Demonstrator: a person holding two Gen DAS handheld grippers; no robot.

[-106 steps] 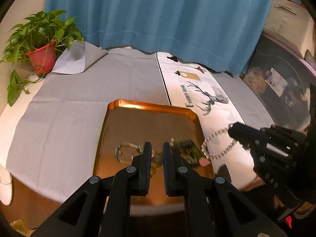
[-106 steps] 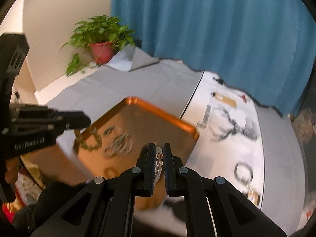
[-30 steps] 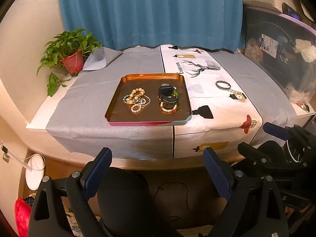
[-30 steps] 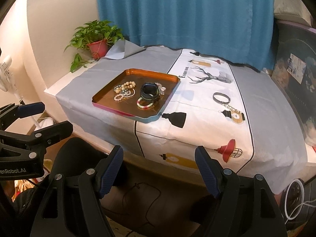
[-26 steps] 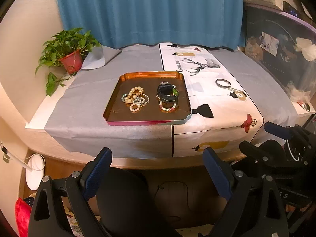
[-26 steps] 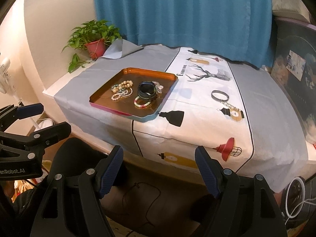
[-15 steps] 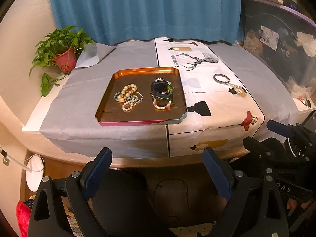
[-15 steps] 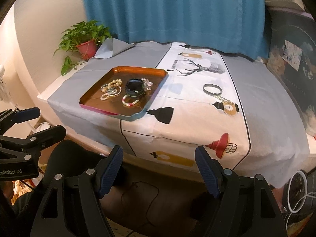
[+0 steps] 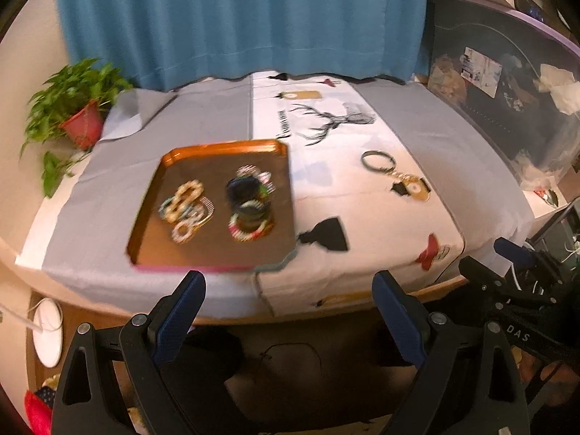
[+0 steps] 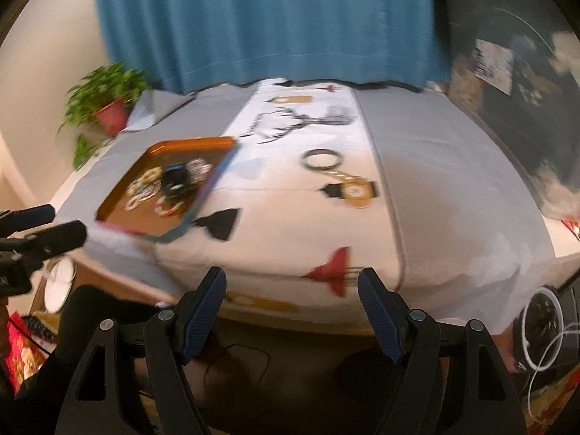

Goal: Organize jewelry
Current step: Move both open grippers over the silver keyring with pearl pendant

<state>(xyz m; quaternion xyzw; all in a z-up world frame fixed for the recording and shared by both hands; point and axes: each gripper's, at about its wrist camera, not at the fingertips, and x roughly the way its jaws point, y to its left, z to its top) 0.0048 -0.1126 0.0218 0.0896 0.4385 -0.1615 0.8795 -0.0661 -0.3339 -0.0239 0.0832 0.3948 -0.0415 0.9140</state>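
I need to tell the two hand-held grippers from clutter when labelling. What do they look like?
Both look alike: the left gripper and right gripper have matte black angular frames with silver pivot screws, and two fingers faced with ribbed dark-blue pads. White lettering marks the sides, partly legible.

Blue curtain hangs behind; potted plant at table's corner.

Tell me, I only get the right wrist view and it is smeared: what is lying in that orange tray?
Observer: The left wrist view is sharper. Beaded bracelets are piled in the left half of the orange tray; a dark band and a pink-and-white beaded bracelet lie in the right half.
Visitor: And the black claw at my left edge, is it holding anything?
Observer: No. That is the left gripper; its jaws stand wide open with nothing between them.
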